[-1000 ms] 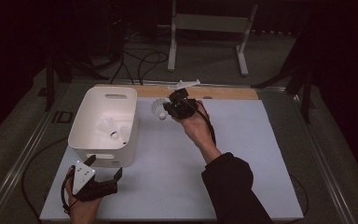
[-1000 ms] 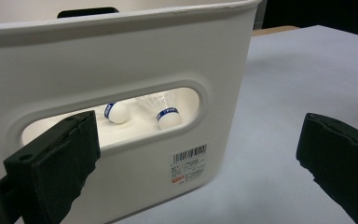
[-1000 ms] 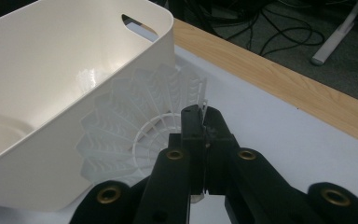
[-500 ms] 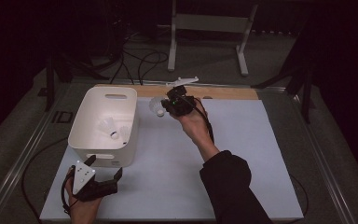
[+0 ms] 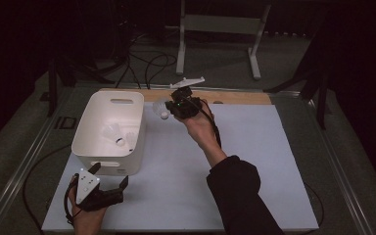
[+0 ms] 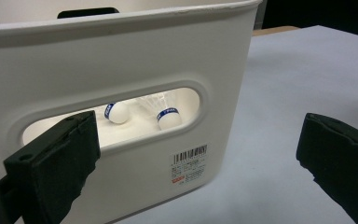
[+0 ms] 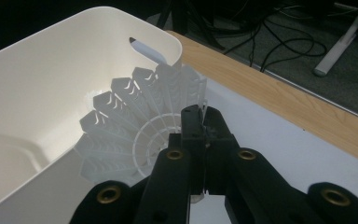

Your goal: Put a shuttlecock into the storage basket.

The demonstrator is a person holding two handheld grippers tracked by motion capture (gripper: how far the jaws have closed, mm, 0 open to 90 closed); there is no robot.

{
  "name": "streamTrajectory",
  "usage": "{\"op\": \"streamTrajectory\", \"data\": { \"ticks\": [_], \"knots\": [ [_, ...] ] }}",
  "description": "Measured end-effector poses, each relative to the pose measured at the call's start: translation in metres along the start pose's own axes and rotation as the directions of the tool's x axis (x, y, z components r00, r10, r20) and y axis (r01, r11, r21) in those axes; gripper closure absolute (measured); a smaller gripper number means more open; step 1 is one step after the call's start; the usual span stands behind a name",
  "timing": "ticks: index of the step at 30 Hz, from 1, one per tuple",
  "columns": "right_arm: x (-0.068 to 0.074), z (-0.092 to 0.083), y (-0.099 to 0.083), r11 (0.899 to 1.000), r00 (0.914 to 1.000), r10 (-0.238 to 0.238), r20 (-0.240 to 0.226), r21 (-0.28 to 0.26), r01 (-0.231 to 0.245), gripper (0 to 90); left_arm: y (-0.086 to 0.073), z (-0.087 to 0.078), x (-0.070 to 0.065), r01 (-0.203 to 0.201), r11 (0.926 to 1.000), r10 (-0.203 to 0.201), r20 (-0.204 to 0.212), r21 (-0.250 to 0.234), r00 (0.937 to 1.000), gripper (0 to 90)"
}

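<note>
While the right forearm reaches far across the table, the right gripper (image 5: 172,108) holds a shuttlecock (image 5: 160,108) by its skirt, jaws closed on it, just right of the bin (image 5: 90,129). Near the bin's near wall, the left gripper (image 5: 108,182) rests low, jaws wide and empty.

A white mat (image 5: 254,161) covers the table, seemingly wooden (image 5: 235,96), bearing a white bin (image 5: 90,129).

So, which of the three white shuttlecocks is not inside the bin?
The white plastic shuttlecock pinched by the right gripper; the other two lie inside the white plastic bin.
</note>
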State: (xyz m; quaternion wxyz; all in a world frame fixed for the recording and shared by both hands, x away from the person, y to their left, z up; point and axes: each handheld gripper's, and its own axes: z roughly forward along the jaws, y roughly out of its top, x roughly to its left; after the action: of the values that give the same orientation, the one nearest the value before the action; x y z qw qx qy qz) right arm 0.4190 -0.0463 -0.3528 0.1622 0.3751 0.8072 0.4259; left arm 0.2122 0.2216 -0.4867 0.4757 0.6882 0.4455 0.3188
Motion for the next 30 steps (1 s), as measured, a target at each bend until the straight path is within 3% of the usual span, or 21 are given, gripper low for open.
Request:
{"op": "streamTrajectory", "data": {
  "ticks": [30],
  "knots": [
    [0.007, 0.003, 0.012, 0.999, 0.9998, 0.007, -0.017, -0.045, -0.008, 89.1, 0.000, 0.000, 0.000, 0.000, 1.0000, 0.000, 0.000, -0.001, 1.0000, 0.0]
  ]
}}
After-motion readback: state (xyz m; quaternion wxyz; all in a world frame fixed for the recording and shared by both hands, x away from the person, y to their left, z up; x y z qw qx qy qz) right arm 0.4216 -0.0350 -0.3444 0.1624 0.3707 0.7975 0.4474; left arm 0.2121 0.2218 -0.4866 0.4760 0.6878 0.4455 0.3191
